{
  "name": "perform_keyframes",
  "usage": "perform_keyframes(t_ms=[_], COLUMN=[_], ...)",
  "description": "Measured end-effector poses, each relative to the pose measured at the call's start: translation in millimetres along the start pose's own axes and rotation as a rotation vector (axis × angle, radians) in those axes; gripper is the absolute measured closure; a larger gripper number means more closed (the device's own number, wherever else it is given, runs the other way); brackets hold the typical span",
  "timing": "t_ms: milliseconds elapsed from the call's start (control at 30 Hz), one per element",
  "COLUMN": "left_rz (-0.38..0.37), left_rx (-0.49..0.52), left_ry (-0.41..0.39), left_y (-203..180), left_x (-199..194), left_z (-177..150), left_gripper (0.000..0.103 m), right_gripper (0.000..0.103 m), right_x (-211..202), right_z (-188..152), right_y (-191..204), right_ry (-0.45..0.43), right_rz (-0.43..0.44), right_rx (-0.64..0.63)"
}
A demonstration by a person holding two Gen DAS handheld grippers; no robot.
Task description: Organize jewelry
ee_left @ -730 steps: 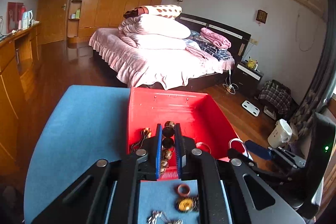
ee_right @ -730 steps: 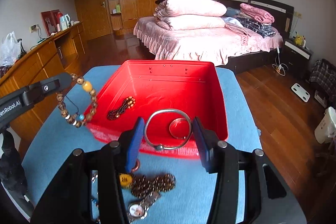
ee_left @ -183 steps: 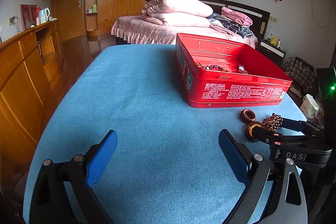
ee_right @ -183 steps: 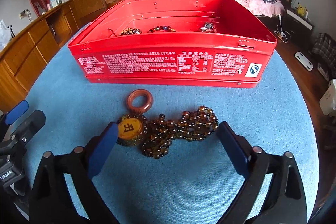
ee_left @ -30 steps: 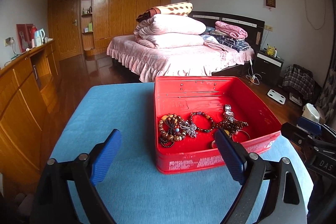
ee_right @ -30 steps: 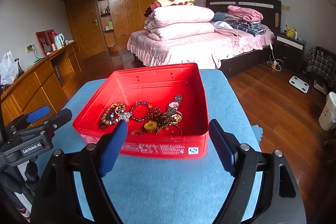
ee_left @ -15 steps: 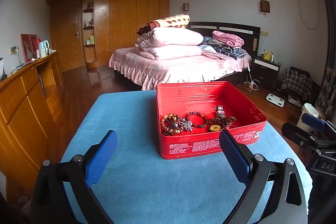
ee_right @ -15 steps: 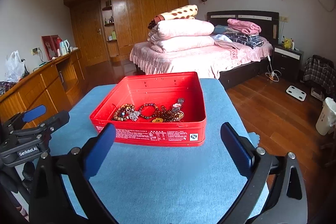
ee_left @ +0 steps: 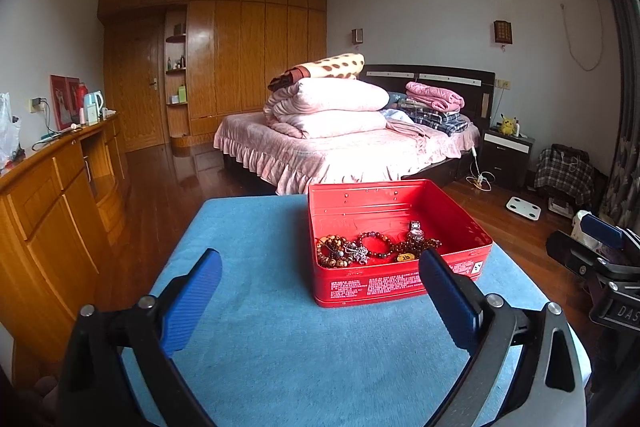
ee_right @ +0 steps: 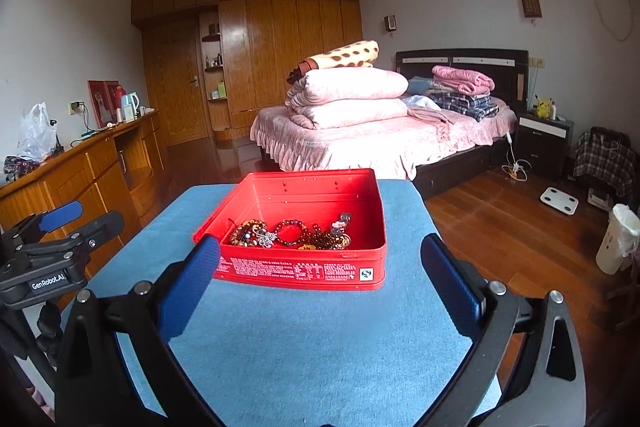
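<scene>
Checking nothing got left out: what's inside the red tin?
The tin holds a heap of bead bracelets, a silver charm, a watch and a yellow pendant. Anything beneath the heap is hidden.

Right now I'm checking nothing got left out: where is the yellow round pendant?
In both wrist views the yellow round pendant lies inside the red tin on the blue table, against its near wall, among the dark bead strands.

Red tin [ee_right: 304, 273]: near-wall print too small to read; jewelry [ee_right: 292, 235] inside lies tangled, single pieces not separable, the nearest partly hidden behind the near wall. Worktop [ee_left: 280, 347]: near edge cut off by the frame and covered by the tongs' frames. Right tongs [ee_left: 592, 251]: only partly in the left view, cut by the right edge.
</scene>
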State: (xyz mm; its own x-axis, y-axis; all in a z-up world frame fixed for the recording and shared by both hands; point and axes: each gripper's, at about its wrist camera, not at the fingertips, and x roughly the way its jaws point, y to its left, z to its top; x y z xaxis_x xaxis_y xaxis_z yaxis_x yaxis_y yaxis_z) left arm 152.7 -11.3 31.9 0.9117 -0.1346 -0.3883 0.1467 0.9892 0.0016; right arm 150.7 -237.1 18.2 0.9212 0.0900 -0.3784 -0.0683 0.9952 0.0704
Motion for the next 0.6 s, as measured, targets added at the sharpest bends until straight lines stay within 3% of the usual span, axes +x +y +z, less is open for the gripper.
perform_keyframes(t_ms=[600], left_rz=[0.003], left_rx=[0.016], left_ry=[-0.107], left_y=[0.8], left_x=[-51.7], left_z=[5.7], left_gripper=[0.006], right_gripper=[0.005], right_x=[-53.2], right_z=[11.0], right_y=[16.6], right_ry=[-0.108], right_rz=[0.021], right_rx=[-0.061])
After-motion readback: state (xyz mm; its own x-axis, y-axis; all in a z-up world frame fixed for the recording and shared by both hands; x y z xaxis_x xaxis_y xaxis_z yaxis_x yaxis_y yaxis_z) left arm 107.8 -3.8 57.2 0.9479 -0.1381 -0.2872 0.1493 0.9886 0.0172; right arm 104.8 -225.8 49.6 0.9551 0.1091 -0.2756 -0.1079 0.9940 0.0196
